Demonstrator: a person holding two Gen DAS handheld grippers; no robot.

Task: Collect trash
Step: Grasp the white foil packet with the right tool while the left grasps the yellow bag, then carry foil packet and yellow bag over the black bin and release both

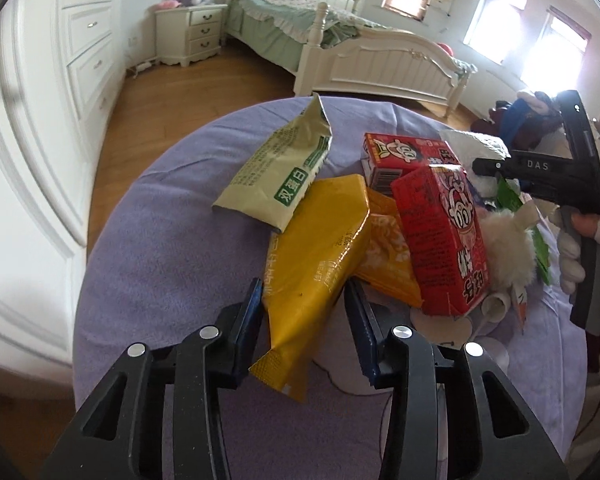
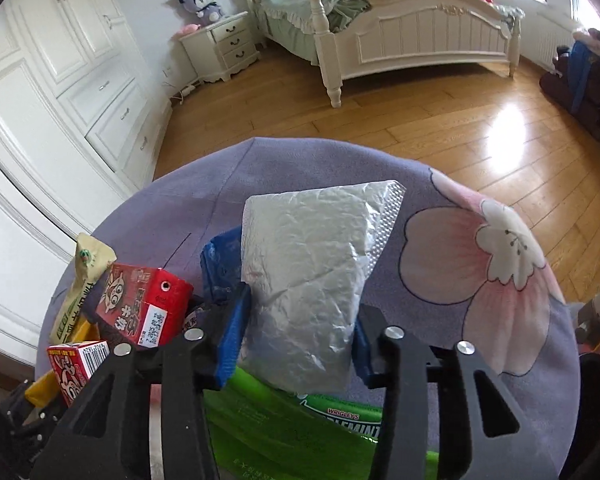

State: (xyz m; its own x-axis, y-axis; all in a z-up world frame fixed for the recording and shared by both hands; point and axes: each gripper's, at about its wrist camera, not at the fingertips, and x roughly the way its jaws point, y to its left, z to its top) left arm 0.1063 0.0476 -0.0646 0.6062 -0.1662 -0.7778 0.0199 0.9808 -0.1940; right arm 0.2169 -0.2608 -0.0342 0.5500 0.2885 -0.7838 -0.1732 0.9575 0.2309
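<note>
The left tongs [image 1: 304, 300] straddle the yellow wrapper [image 1: 320, 248], one blue pad on each flank of its lower half. The pads look to be touching or nearly touching the foil, but the wrapper is not visibly pinched, so I cannot tell whether they grip it or only bracket it. Its long axis runs straight away from these tongs, near end hanging down between the fingers, far end resting among the heap on the purple-clothed table [image 1: 160, 248]. That alignment is what the next move turns on: the tongs meet the wrapper across its narrow width, the right way to take it, so a close and a lift back along the axis should free it.

The right tongs [image 2: 300, 320] are closed on a crumpled silver packet [image 2: 312, 280], which stands up and away from them, its long axis likewise in line with the fingers; it appears lifted clear of the cloth. A green gum pack [image 2: 300, 432] lies under these tongs.

The rest of the trash sits between the two hands: a pale green-printed sachet [image 1: 276, 172] lying obliquely beyond the yellow wrapper, an orange packet [image 1: 388, 260] tucked beneath it, and two red cartons [image 1: 440, 236] to the right (one leaning on the other). The left tongs are nearer all of these.
</note>
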